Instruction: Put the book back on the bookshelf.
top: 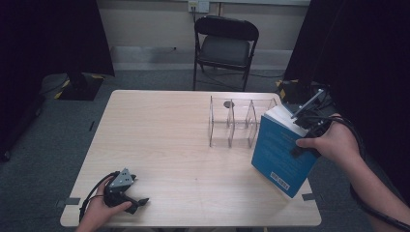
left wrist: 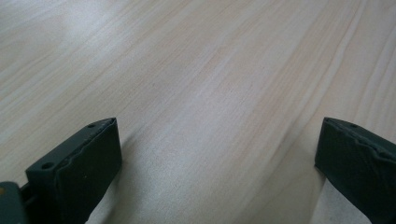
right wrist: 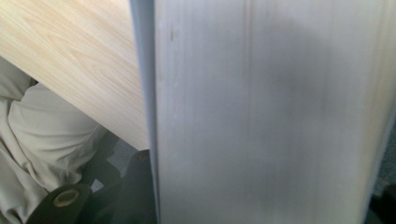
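A thick blue-covered paperback book [top: 280, 152] hangs tilted above the near right corner of a pale wood-grain table [top: 183, 145], clamped at its upper edge by the right gripper [top: 309, 126], whose jaws are closed on the book's page block. In the right gripper view the white page edges [right wrist: 261, 116] run close past the lens, with the table edge and a person's beige clothing [right wrist: 42, 140] behind. Just beside the book, toward the middle of the table, stands a clear acrylic divider rack [top: 237, 121] with several upright slots, apparently the book's destination.

The left gripper [top: 133, 199] rests near the front left corner, well apart from the book and rack, its jaws spread wide over bare wood [left wrist: 210, 93] and holding nothing.

The risks lie in the grip and the approach. The hold is near one edge of a heavy book, so the volume may swing or slip out of the jaws under its own weight, or the pages may fan open. The book's lower corner sits low near the table edge and could catch on it. The rack looks light and nothing braces it, so a book pushed in at an angle may strike a divider and shove or tip the rack. A black folding chair [top: 225, 43] stands beyond the table.
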The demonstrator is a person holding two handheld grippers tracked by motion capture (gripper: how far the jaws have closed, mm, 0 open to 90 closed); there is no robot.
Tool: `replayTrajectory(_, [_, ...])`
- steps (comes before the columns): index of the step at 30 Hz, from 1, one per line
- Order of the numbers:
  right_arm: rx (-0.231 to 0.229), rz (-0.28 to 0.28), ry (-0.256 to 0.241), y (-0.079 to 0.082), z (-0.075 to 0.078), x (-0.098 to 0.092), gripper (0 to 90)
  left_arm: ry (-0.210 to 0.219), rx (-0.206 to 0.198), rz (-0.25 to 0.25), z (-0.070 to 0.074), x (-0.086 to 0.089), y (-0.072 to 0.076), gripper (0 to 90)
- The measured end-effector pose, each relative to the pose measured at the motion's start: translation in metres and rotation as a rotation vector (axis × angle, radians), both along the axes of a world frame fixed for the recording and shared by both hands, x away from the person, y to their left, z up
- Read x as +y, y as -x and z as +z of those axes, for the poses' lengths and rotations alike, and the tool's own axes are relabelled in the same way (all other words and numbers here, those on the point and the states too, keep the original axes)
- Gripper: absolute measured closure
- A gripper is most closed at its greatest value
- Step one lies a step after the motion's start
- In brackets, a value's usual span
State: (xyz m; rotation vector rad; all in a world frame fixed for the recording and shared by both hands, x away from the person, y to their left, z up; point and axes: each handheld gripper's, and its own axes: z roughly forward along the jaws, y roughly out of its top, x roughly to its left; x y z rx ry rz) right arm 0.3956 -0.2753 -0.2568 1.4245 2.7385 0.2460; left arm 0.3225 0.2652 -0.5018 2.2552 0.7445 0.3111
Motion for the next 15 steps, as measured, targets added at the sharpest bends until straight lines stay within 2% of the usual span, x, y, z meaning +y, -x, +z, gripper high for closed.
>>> replayTrajectory(6, [0.007,-0.032,-0.02,-0.004,-0.001,-0.006,61.5,0.001,0.003,-0.002,0.0,0.0,0.0,0.0])
replayTrajectory(15, [0.005,-0.058,-0.004,-0.014,-0.006,-0.008,61.5,0.002,0.004,-0.002,0.0,0.0,0.0,0.0])
